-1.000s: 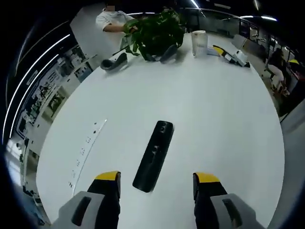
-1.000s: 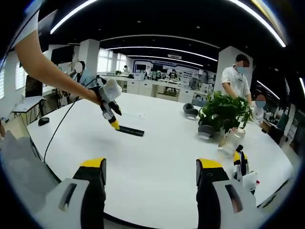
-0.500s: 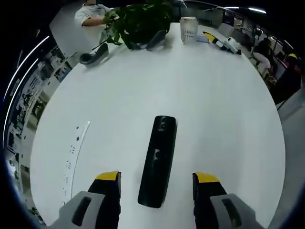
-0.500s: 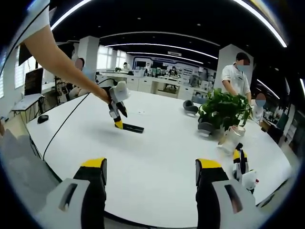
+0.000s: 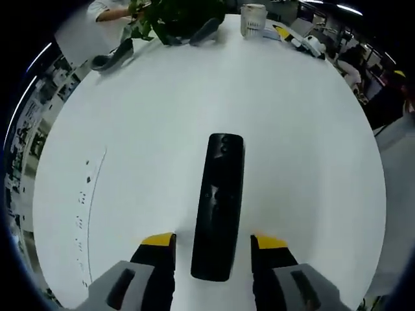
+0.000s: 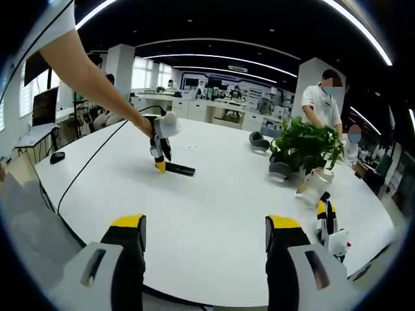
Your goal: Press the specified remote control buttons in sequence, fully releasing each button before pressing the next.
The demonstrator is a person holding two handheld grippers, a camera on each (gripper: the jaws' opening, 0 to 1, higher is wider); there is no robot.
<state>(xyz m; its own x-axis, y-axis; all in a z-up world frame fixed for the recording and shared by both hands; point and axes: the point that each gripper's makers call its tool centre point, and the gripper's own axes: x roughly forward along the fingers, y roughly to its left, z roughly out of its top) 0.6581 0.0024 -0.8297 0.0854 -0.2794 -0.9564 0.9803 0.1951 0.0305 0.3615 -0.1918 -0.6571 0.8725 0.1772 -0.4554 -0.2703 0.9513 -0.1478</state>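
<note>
While right gripper (image 6: 202,241) idles wide, left gripper (image 5: 211,243), jaws narrowed, straddles long black plastic remote (image 5: 220,204) lengthwise.

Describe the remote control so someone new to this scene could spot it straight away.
Start with the big white table. In the left gripper view, the remote control lies flat on its bare middle, its near end between the left gripper's yellow-tipped jaws. It is a long, slim black bar, far from the potted plant and white cup at the table's far edge.
</note>
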